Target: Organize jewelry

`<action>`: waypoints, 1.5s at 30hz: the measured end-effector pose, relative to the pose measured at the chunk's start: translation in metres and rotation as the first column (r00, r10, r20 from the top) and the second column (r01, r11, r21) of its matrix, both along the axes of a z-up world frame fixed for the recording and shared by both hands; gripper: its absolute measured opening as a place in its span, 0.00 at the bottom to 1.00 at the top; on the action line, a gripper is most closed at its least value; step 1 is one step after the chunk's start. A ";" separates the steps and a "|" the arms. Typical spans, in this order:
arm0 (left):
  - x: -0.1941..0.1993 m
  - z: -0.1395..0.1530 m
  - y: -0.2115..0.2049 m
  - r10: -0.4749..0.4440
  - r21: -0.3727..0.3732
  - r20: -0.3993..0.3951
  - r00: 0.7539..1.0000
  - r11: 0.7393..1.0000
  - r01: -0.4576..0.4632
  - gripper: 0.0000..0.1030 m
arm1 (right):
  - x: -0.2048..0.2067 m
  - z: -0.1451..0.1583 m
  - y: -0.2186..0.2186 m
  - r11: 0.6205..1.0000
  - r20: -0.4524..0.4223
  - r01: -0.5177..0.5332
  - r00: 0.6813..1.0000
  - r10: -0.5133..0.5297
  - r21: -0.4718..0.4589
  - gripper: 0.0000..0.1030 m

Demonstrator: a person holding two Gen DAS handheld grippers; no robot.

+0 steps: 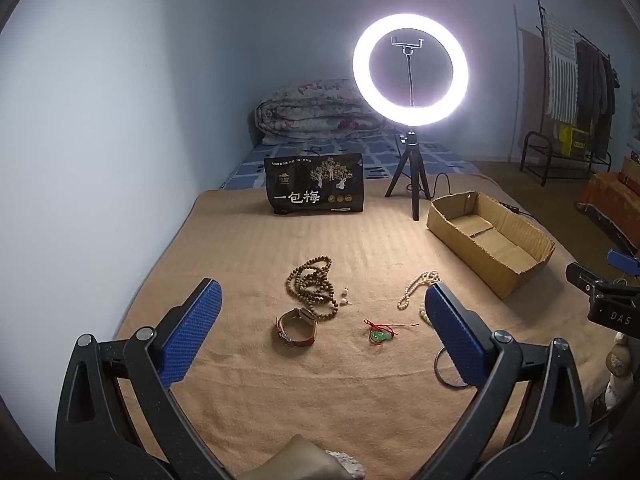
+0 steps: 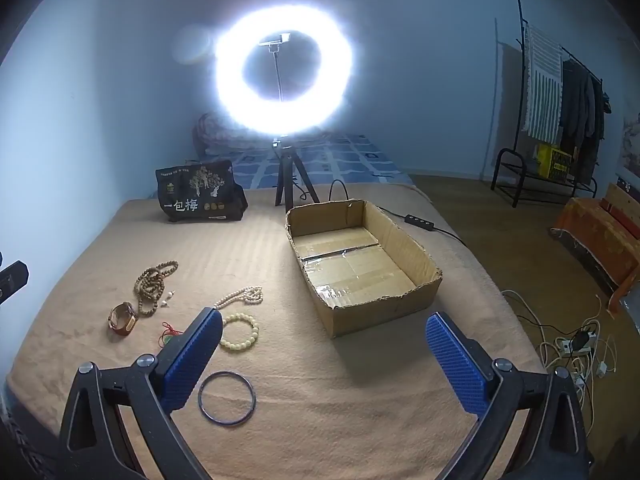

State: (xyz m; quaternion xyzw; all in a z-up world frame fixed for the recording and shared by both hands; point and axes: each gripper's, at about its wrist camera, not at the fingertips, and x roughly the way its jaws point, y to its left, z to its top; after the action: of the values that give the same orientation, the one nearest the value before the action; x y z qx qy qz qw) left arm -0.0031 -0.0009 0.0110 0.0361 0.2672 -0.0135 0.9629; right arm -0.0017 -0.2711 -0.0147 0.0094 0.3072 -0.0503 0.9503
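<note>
Jewelry lies scattered on a tan blanket [image 1: 320, 392]. A brown wooden bead string [image 1: 312, 286] and a watch with a brown strap [image 1: 297, 327] lie ahead of my left gripper [image 1: 320, 300], which stands open above them with nothing between its fingers. A green pendant on red cord [image 1: 380, 334] and a white pearl necklace [image 1: 416, 286] lie to the right. In the right wrist view, a pale bead bracelet [image 2: 240, 332] and a dark bangle [image 2: 227, 398] lie by the left finger of my open right gripper [image 2: 324, 330]. The cardboard box [image 2: 384, 308] is empty.
A lit ring light on a tripod [image 1: 410, 70] and a black printed bag [image 1: 314, 184] stand at the blanket's far side. A folded quilt [image 1: 316, 110] lies behind. A cable with a controller [image 2: 420, 220] runs past the box. The floor right holds cables [image 2: 572, 344] and a clothes rack [image 2: 560, 100].
</note>
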 end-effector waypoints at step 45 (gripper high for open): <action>-0.003 0.000 0.000 0.000 -0.006 0.007 1.000 1.000 0.001 1.00 | -0.003 0.000 0.003 1.000 -0.010 -0.010 1.000 0.010 -0.004 1.00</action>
State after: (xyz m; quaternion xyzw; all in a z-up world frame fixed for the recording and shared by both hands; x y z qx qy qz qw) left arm -0.0060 -0.0010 0.0110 0.0333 0.2636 -0.0144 0.9639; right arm -0.0047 -0.2679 -0.0151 0.0058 0.3117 -0.0460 0.9491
